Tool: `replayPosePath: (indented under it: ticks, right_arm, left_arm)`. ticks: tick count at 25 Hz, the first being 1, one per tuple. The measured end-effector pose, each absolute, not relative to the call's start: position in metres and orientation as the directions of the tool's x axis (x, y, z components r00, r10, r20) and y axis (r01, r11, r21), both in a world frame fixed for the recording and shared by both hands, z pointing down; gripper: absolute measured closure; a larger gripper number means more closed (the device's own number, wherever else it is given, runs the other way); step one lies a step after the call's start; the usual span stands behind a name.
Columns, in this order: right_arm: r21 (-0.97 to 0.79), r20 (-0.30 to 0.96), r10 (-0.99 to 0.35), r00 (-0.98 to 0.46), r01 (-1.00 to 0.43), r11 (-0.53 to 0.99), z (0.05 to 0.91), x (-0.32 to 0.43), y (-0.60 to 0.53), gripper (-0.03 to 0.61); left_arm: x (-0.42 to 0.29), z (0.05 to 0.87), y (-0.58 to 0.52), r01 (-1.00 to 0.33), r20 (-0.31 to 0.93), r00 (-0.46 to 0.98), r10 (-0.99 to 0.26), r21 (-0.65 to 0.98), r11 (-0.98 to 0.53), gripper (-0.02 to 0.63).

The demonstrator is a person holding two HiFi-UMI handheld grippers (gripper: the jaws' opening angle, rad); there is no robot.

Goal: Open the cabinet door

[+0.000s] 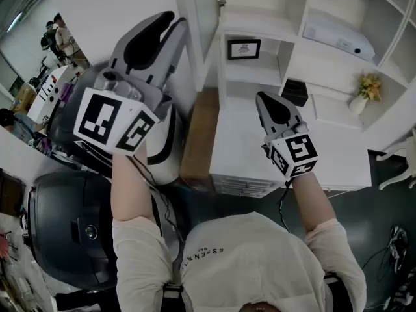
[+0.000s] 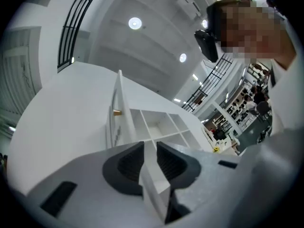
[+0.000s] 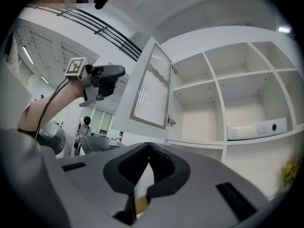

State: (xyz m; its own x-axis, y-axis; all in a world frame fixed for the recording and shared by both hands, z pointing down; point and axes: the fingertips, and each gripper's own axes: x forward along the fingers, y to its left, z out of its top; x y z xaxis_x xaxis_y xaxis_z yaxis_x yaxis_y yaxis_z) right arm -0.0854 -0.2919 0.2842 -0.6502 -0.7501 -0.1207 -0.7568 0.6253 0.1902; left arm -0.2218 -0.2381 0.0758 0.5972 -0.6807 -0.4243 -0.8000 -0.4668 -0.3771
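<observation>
My left tongs stand part-way open. Their ribbed black pads are apart and pinch nothing, and only a white corner of the furniture beyond shows through the gap. My right tongs are closed tip to tip and empty, held low in front of the cabinet. The cabinet door already hangs swung wide, out to the left of the open shelves. My left tongs are raised near its free edge, and as far as I can tell they are not touching it. The door is a flat white painted frame around a pale panel of fine upright ribs, which may be glass, though I cannot say for sure. It has a small brass-coloured knob near the free edge and a metal hinge on the cabinet side. I expect it to be light and stiff and to swing easily on its hinges, with no give in the frame. The paint looks smooth, so flat pads could slide on the face. The knob or the thin free edge looks like the best place to take hold, and I would keep off the ribbed panel in case it is fragile. The cabinet is square white compartments with hard, plain surfaces. A long white box lies on one shelf, and yellow flowers stand further right.
</observation>
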Motion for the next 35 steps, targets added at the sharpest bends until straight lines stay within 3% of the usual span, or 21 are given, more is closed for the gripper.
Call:
replayPosePath:
  ticks: [7, 15, 18, 27, 35]
  right_arm:
    - [0.168, -0.154, -0.748, -0.645, -0.763, 0.624, 0.277, -0.061, -0.284, 0.563]
    - [0.216, -0.160, -0.756, -0.635, -0.769, 0.601, 0.286, -0.036, -0.274, 0.564]
    - [0.202, -0.143, -0.762, -0.632, -0.772, 0.603, 0.297, -0.027, -0.275, 0.564]
    - [0.143, -0.113, -0.777, -0.620, -0.784, 0.604, 0.324, 0.000, -0.281, 0.564]
    - [0.128, -0.095, -0.752, -0.652, -0.757, 0.640, 0.335, 0.016, -0.279, 0.565]
  left_arm:
    - [-0.163, 0.159, -0.233, -0.767, -0.329, 0.634, -0.700, -0.380, -0.516, 0.529]
    - [-0.113, 0.271, -0.250, -0.772, -0.192, 0.634, -0.749, -0.218, -0.598, 0.539]
    - [-0.099, 0.300, -0.255, -0.766, -0.133, 0.641, -0.756, -0.173, -0.619, 0.600]
    - [-0.075, 0.338, -0.266, -0.767, -0.033, 0.629, -0.777, -0.188, -0.613, 0.612]
    - [-0.071, 0.339, -0.270, -0.799, -0.039, 0.593, -0.805, -0.156, -0.581, 0.611]
